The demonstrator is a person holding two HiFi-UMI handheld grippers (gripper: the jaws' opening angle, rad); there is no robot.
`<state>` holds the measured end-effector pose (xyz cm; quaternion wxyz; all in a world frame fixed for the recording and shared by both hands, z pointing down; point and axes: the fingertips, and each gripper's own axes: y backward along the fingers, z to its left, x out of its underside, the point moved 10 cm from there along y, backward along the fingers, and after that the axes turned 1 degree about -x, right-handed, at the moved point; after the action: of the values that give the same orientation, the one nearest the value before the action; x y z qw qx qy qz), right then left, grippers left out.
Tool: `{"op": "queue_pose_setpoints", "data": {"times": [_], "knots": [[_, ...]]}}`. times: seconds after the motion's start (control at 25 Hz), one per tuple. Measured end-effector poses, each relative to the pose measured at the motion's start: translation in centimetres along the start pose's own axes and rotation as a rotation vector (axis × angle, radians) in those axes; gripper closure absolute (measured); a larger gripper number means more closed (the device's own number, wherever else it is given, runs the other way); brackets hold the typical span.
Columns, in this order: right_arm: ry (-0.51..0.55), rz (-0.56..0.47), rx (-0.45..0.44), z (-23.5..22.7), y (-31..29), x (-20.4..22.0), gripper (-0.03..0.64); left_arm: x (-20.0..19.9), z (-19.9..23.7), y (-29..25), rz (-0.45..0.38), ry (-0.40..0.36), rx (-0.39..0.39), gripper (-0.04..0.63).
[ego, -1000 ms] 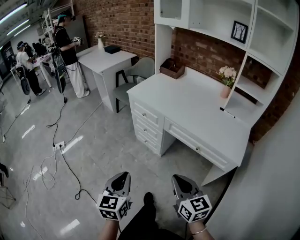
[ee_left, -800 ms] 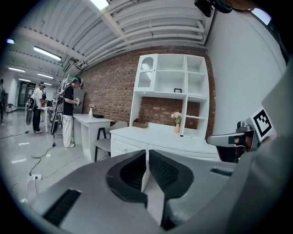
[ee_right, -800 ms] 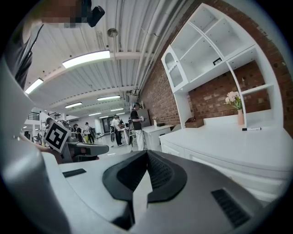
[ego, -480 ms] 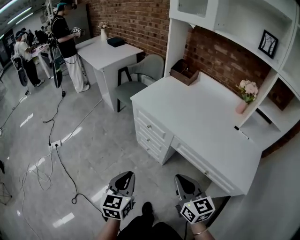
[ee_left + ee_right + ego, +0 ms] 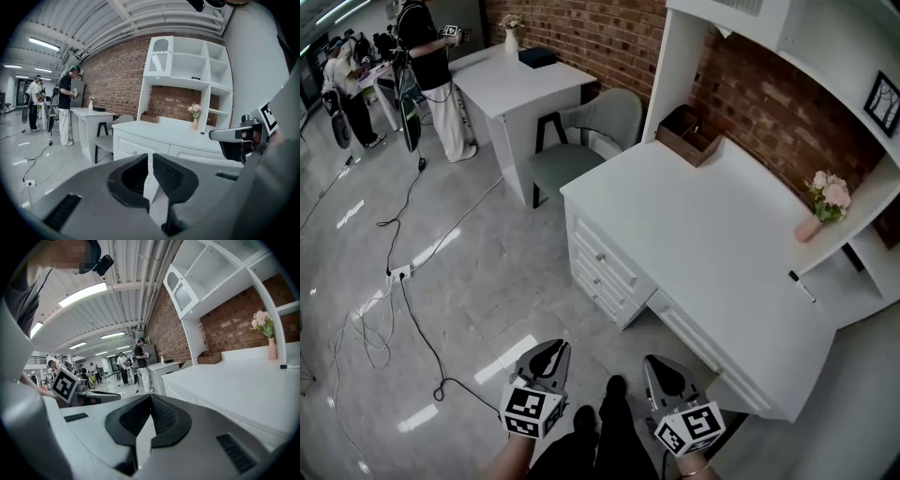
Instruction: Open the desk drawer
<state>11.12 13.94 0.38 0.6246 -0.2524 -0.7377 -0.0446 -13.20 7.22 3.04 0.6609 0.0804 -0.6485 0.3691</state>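
White panelled desk drawers still shut as person steps closer

Compared with a second ago, the white table looms larger, its drawers at twelve o'clock but seemingly not yet within reach. Left gripper and right gripper are both closed and empty. The table edge crowds two o'clock; grey floor at ten o'clock is crossed by a black cable.

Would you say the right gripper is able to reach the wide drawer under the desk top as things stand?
Probably yes. The right gripper hangs just short of the wide drawer, with only bare floor between them. Its jaws are shut, so they must open first to take hold.
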Motion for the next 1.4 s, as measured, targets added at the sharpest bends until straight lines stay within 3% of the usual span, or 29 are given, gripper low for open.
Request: {"op": "queue_pose_setpoints", "data": {"times": [0.28, 0.56, 0.8, 1.4], "knots": [[0.006, 0.007, -0.063, -4.5, -4.9, 6.0, 0.612, 5.3, 1.9, -7.4, 0.009, -0.003, 0.001, 0.528], [0.009, 0.039, -0.086, -10.8, -9.9, 17.6, 0.612, 15.0, 4.2, -17.3, -0.009, 0.014, 0.02, 0.499], [0.004, 0.054, -0.062, -15.5, -13.2, 26.4, 0.612, 23.1, 6.4, -24.9, -0.01, 0.005, 0.029, 0.472], [0.001, 0.003, 0.008, -24.8, -19.7, 42.2, 0.612, 40.8, 12.3, -39.7, 0.004, -0.046, 0.024, 0.43]]}}
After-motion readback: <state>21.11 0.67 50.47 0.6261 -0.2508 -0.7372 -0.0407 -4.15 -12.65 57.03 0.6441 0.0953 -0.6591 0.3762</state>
